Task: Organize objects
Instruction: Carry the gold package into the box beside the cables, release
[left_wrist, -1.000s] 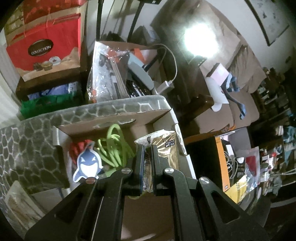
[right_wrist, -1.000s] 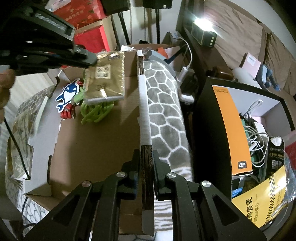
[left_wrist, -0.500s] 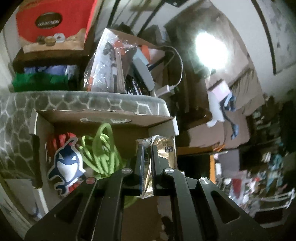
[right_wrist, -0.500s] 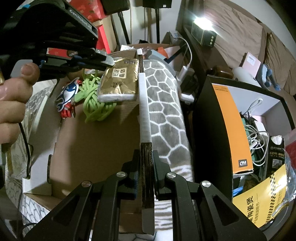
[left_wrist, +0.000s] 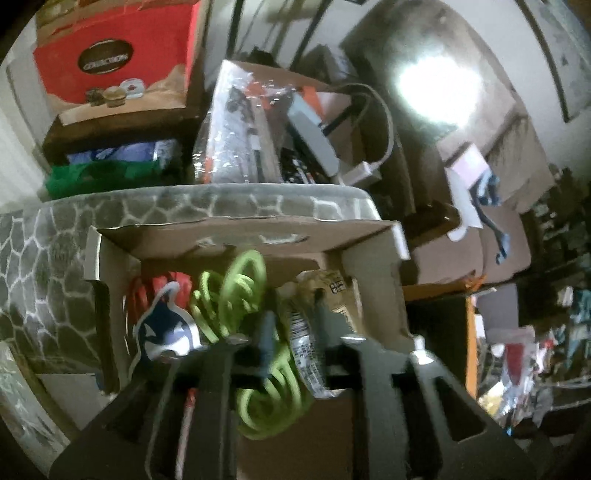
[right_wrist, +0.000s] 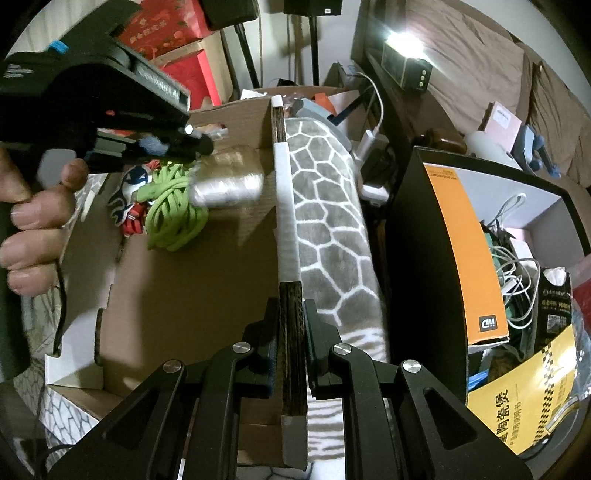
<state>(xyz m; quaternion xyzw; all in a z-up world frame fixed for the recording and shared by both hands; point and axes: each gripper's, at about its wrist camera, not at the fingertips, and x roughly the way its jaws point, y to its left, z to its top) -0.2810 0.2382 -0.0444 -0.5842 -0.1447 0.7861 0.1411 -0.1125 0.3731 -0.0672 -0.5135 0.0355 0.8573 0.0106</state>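
the cardboard box (right_wrist: 192, 295) is taken as the landmark; it rests open on a grey patterned blanket (right_wrist: 332, 236). the box's right-hand wall flap (right_wrist: 286, 221), edged with white tape and a dark strip, is clamped between the closed jaws of the right gripper (right_wrist: 291, 343), at the near end of that flap.

the left gripper (left_wrist: 295, 325) is seen over the far end of the box, held by a person's hand (right_wrist: 33, 229) at the box's left side. its jaws have just been opening and now stand apart. the foil snack packet (left_wrist: 306, 332) lies between them in the left wrist view, which is blurred; the pads are not seen pressing on it. in the right wrist view the packet (right_wrist: 229, 177) is seen at the far right corner of the box floor, just beside the taped flap and just below and beyond the tips of the left gripper (right_wrist: 199, 146).

beside the packet, toward the box's left, a coiled green cord (right_wrist: 173, 210) is found touching it, and further left a shark-shaped sticker (right_wrist: 129, 184) lies over something red (right_wrist: 133, 225). the near half of the box floor is bare cardboard.
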